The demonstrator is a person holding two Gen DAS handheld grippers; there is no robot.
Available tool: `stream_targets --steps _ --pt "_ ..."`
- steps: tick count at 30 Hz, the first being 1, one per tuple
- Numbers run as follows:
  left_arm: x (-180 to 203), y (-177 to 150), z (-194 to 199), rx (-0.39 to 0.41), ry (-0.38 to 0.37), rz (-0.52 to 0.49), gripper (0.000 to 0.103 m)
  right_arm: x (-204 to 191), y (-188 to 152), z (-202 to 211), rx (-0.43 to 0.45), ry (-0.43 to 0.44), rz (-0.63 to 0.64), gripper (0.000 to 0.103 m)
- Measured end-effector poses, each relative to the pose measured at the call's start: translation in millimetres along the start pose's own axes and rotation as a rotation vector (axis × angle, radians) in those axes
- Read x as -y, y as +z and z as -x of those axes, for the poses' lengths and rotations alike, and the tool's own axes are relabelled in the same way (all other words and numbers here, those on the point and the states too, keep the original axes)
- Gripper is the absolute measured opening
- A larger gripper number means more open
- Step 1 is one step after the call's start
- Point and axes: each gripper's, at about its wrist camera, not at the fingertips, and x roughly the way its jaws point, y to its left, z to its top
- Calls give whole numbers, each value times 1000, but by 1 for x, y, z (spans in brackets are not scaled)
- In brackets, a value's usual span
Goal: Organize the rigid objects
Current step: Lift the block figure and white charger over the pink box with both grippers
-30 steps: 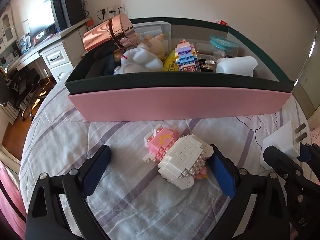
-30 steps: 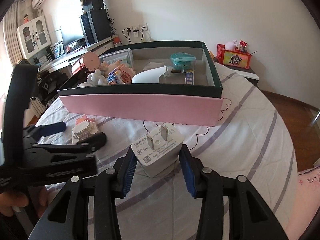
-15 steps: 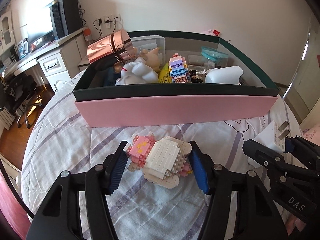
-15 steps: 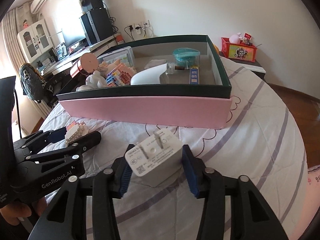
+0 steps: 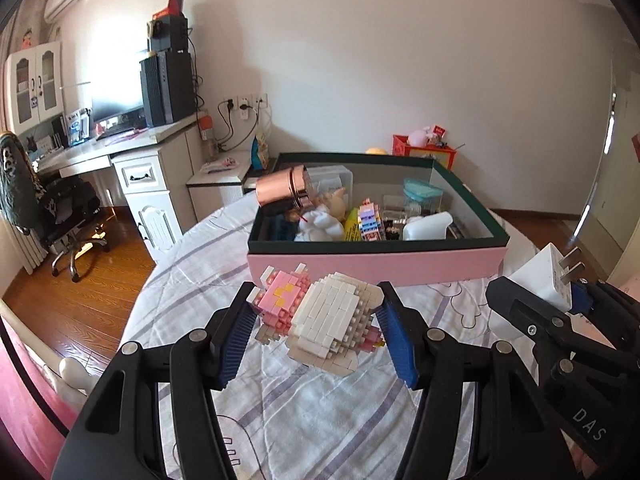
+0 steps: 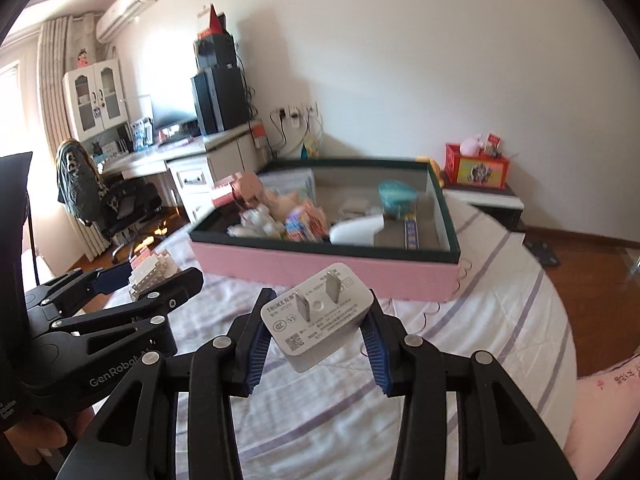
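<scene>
Grippers number two. One left gripper [image 5: 318,326] clamps one pink-and-white brick figure [image 5: 320,316] above the striped bedspread [image 5: 320,420]; one right gripper [image 6: 316,334] pinches one white two-pronged charger [image 6: 318,322]. One pink-sided box [image 5: 376,266] sits beyond, holding several objects.

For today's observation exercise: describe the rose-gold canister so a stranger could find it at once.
Start at the big pink box with a dark green rim on the striped bedspread. Look to its far left corner, the side nearest the desk. There the rose-gold canister lies tipped over the rim, the only shiny metallic thing among the toys.
</scene>
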Motion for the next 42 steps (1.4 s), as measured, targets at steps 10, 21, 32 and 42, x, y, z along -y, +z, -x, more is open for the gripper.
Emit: stream_targets --steps 10,21,32,42 --pt "-7 10 79 159 53 -9 61 -45 13 74 146 -11 83 44" --pt "-7 16 120 254 75 -1 61 -58 18 110 216 -32 107 44" --pt "1 24 117 275 70 -15 61 -54 25 110 250 -62 86 44" --pt "14 48 71 264 75 -42 61 -37 44 77 239 -99 58 44"
